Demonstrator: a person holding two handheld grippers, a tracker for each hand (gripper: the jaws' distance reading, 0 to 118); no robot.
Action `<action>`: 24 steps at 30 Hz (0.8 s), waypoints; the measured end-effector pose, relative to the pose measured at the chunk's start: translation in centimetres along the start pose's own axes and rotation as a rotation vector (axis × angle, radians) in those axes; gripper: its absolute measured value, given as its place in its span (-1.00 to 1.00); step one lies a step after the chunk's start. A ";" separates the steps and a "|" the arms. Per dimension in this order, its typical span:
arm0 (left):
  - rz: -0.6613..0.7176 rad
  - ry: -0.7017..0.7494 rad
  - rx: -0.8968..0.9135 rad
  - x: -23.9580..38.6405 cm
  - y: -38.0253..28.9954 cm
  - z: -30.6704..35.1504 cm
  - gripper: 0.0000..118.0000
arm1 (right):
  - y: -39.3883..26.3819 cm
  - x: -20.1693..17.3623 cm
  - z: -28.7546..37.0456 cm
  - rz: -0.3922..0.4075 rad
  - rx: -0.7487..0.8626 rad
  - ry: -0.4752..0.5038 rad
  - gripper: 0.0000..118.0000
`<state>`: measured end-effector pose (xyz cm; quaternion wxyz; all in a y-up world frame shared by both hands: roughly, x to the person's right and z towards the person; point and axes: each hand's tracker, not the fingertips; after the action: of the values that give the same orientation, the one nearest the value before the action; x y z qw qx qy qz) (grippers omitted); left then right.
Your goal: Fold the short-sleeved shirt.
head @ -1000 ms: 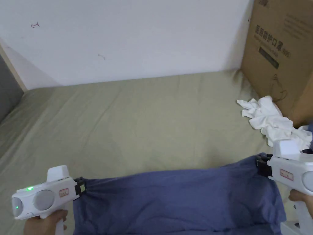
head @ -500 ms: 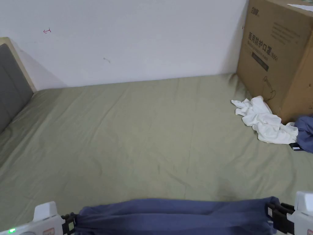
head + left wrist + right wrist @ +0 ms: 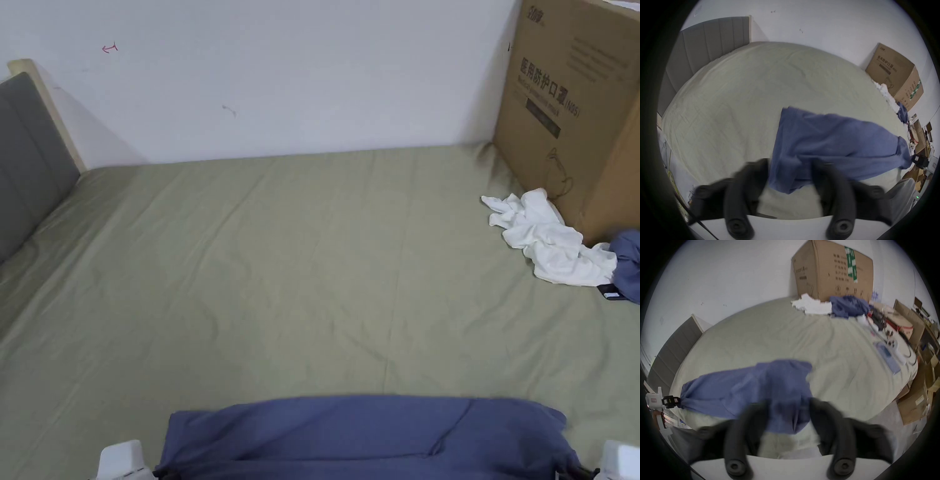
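Green bed sheet (image 3: 281, 250) spread wide, white wall behind. Left gripper (image 3: 790, 172) pinches blue shirt (image 3: 369, 434) corner. Shirt lies along near bed edge, soft, light, floppy (best held by corners). Right gripper (image 3: 788, 408) pinches other corner.

Shirt (image 3: 369, 437) cut off below

Cardboard box (image 3: 578, 106) against the wall carries black Chinese print with "(N95)" at the line's end on its bed-facing side; its other side (image 3: 851, 264) has green-white tape and more print, too blurred to read.
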<state>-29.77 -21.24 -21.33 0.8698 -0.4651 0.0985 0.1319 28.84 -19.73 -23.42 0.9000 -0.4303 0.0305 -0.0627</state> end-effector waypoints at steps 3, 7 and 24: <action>0.020 -0.043 0.100 0.9 1.0 2.9 0.71 | 2.3 -1.0 2.3 0.043 0.111 -0.027 0.65; 0.046 -0.092 0.287 2.3 3.9 7.4 0.71 | 6.5 -3.4 6.5 0.082 0.313 -0.004 0.65; -0.078 -0.115 0.821 11.2 8.7 15.7 -1.00 | 11.9 -13.4 12.3 0.236 0.708 -0.109 -1.00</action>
<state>-21.24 -1.96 -22.80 0.9914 -0.0750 0.0763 0.0747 17.90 -0.97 -24.93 0.9943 -0.0887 0.0082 0.0581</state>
